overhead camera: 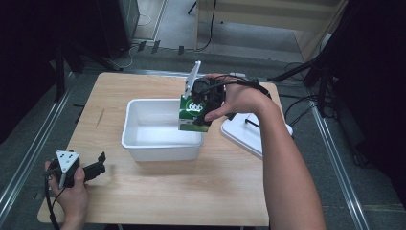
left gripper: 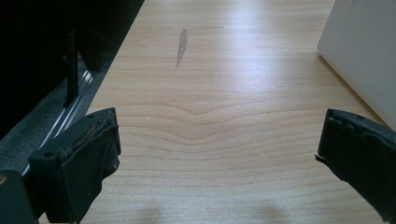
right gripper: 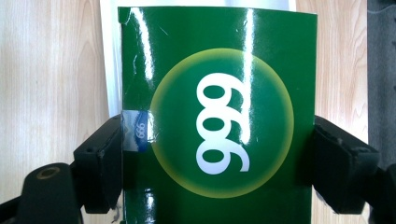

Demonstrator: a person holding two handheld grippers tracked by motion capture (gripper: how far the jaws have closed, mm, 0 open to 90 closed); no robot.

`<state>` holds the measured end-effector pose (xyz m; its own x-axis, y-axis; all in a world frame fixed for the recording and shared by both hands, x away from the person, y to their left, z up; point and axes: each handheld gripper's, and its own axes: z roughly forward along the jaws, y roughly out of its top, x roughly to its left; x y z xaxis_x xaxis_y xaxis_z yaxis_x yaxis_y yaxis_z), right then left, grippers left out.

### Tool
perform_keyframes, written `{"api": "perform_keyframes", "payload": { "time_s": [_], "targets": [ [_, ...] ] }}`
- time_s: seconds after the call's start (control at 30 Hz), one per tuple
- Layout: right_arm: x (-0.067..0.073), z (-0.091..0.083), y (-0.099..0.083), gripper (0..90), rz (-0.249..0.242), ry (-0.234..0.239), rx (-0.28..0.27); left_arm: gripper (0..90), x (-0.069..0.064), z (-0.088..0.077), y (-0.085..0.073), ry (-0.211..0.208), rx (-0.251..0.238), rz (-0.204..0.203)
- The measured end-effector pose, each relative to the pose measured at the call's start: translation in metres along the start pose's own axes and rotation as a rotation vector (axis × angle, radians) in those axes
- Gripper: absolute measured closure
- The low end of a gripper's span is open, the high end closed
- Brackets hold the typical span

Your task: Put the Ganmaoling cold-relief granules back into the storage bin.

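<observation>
A green box [overhead camera: 193, 112] with a white "999" in a yellow-rimmed circle hangs over the right rim of the white tub [overhead camera: 143, 143]. My right gripper [overhead camera: 203, 108] is shut on it; in the right gripper view both black jaws press the sides of the green box [right gripper: 217, 116]. An opened white flap [overhead camera: 192, 76] sticks up from the box's top. My left gripper [overhead camera: 98, 165] rests at the table's near left corner, held in a hand. In the left gripper view the left gripper [left gripper: 219, 154] has its jaws wide apart over bare wood, with nothing between them.
The white tub's lid [overhead camera: 244, 134] lies flat on the table to the right of the tub. A wall of the tub [left gripper: 364, 51] rises at the right of the left gripper view. The wooden table [overhead camera: 167, 191] has a dark smudge [left gripper: 181, 45] near its left edge. Cables and stands crowd the floor behind.
</observation>
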<state>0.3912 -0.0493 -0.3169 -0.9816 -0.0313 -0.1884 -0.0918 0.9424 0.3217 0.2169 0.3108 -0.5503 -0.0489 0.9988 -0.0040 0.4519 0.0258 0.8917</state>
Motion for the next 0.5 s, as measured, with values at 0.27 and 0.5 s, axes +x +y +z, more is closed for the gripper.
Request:
{"api": "perform_keyframes", "payload": {
  "time_s": [0.27, 0.5],
  "targets": [
    [-0.001, 0.016, 0.012, 16.5, -0.023, 0.006, 0.013, 0.0, 0.000, 0.000, 0.000, -0.002, 0.000, 0.000],
    [-0.001, 0.029, 0.015, 16.4, -0.021, 0.014, 0.011, 0.0, 0.000, 0.000, 0.000, -0.004, 0.003, 0.001]
  ]
}}
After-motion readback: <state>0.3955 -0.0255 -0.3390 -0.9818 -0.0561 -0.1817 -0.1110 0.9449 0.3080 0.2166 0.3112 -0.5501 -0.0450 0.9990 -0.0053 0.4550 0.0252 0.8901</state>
